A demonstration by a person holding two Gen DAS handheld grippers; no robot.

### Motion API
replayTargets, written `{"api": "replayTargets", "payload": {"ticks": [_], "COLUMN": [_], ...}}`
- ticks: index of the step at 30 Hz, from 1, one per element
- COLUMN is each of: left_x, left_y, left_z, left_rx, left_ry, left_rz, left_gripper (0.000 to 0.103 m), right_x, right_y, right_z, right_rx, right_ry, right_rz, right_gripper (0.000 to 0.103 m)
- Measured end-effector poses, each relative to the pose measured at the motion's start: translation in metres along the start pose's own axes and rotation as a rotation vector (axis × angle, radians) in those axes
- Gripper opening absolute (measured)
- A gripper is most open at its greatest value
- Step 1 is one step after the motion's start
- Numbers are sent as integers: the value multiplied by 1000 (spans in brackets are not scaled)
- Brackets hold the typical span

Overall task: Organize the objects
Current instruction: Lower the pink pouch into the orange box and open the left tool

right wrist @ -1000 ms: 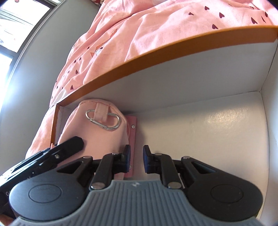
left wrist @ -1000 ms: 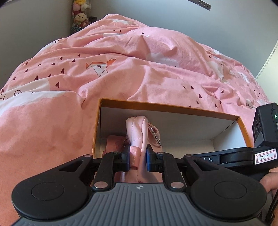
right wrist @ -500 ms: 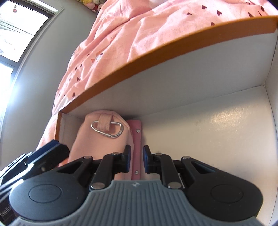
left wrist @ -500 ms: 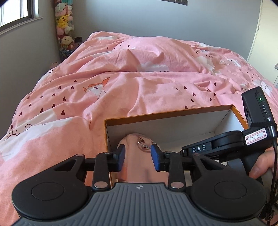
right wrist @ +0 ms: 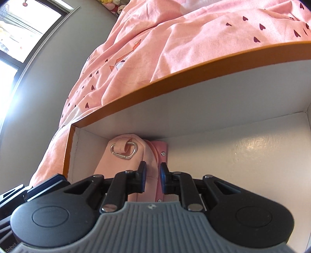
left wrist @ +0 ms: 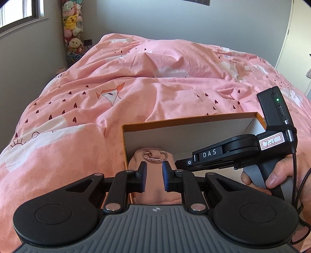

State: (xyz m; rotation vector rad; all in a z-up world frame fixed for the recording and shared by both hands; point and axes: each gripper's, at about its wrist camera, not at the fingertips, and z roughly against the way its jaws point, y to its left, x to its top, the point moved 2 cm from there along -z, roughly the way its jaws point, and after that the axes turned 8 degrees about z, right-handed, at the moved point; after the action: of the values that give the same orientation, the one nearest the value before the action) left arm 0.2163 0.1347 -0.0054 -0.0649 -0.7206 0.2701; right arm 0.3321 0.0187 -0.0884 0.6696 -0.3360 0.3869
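Observation:
A pink fabric pouch (left wrist: pixel 153 184) with a metal carabiner (left wrist: pixel 154 156) lies in the left end of an orange cardboard box (left wrist: pixel 190 119) with a white inside. My left gripper (left wrist: pixel 154 178) is open and empty, held above the pouch. In the right wrist view the pouch (right wrist: pixel 124 161) lies against the box's far wall, over a flat pink item (right wrist: pixel 161 153). My right gripper (right wrist: pixel 152 180) is inside the box, its fingers a small gap apart over the pouch's right edge, gripping nothing. The right gripper's body shows in the left wrist view (left wrist: pixel 233 153).
The box (right wrist: pixel 194 66) rests on a bed with a pink heart-print duvet (left wrist: pixel 136 87). The box floor (right wrist: pixel 243 165) right of the pouch is bare. Stuffed toys (left wrist: pixel 72 29) hang in the far corner by a window (left wrist: pixel 19 11). Grey walls surround the bed.
My left gripper let go of the pouch, opened and drew back up out of the box. The pouch settled flat in the box. My right gripper opened slightly and shifted back.

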Motion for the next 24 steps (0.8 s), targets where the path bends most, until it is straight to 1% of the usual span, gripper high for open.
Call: {"api": "replayTargets", "payload": {"ticks": [3, 6, 8, 9, 10, 14, 19, 24], "left_x": [-3, -8, -12, -14, -17, -29, -44, -51], "left_y": [1, 5, 5, 4, 3, -5, -6, -8], "left_z": [5, 11, 15, 17, 19, 27, 35, 41], "left_rx": [-6, -9, -12, -15, -16, 6, 26, 15], "left_ry": [-15, -28, -36, -43, -50, -69, -87, -96], "left_rz": [16, 47, 73, 86, 94, 102, 135, 149], "left_gripper": [19, 19, 19, 19, 19, 19, 19, 19], "right_x": [2, -1, -9, -14, -17, -28, -35, -35], "right_y": [0, 4, 10, 13, 16, 24, 28, 38], "right_z": [8, 23, 33, 37, 38, 30, 19, 9], "right_rx": [4, 36, 53, 59, 64, 65, 15, -37], "right_ry": [-14, -27, -16, -6, 7, 51, 61, 61], "right_rz": [-7, -3, 21, 31, 39, 57, 86, 135], "right_gripper": [18, 19, 27, 34, 38, 38, 38, 38]}}
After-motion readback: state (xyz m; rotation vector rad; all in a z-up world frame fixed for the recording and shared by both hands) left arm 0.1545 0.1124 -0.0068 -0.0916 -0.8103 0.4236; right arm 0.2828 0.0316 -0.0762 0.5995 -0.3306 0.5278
